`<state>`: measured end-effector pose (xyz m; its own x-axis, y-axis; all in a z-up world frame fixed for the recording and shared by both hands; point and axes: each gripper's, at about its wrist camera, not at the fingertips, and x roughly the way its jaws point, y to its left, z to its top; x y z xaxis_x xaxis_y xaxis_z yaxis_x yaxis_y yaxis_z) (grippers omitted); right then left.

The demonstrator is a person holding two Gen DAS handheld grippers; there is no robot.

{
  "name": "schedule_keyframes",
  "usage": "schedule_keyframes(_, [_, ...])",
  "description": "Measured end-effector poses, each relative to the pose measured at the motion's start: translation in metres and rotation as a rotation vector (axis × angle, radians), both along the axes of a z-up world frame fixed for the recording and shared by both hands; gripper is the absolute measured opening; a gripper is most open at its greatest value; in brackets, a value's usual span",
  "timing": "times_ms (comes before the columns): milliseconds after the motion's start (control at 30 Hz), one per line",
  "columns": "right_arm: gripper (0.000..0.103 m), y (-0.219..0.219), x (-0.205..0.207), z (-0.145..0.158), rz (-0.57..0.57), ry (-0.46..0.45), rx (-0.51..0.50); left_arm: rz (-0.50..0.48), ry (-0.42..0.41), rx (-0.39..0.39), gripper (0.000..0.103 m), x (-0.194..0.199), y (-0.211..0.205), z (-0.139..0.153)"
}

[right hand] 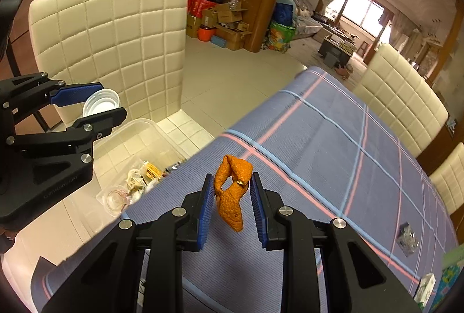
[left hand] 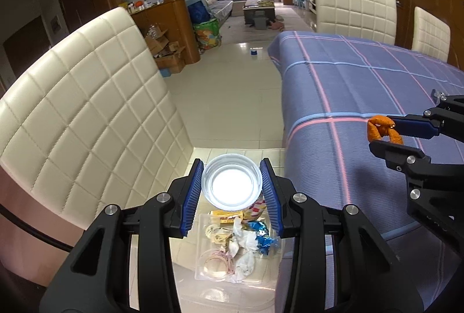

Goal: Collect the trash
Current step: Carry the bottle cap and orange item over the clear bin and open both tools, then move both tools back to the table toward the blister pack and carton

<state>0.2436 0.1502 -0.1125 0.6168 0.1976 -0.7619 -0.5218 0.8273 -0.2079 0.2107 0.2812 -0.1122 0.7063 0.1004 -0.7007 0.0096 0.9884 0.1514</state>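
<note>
Plaid tablecloth [right hand: 333,139] fills my right view — right gripper [right hand: 232,191] pinches orange peel [right hand: 232,191]; left gripper [left hand: 232,185] clamps a plastic cup [left hand: 232,182] above the bin [left hand: 203,275].

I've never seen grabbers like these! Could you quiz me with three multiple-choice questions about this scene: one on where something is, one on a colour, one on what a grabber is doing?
1. Where is the clear trash bin?
A. on the table
B. on the floor beside the table
C. on the chair

2. What colour is the peel?
A. orange
B. green
C. white

3. What is the left gripper doing?
A. hanging open, holding nothing
B. clamping a white cup
C. holding a spoon

Answers: B, the bin sits on floor tiles by the tablecloth; A, plainly orange; B, both pads press the cup.
</note>
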Motion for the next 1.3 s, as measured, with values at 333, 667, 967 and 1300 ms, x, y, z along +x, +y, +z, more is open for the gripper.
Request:
schedule_keyframes(333, [0.025,0.021,0.008,-0.007,0.028,0.002,-0.013,0.080,-0.011,-0.006,0.077,-0.007,0.030,-0.012])
schedule_keyframes(667, [0.025,0.038,0.006,-0.018,0.054,0.023,-0.029,0.130,-0.041,0.021,0.099,-0.022,0.049,-0.014])
schedule_keyframes(967, [0.025,0.059,-0.007,-0.025,0.107,0.036,-0.046,0.182,-0.016,-0.012,0.099,-0.028,0.070,-0.020])
schedule_keyframes(1300, [0.047,0.057,-0.009,-0.021,0.117,0.069,-0.025,0.187,-0.005,-0.026,0.099,-0.031,0.072,-0.022])
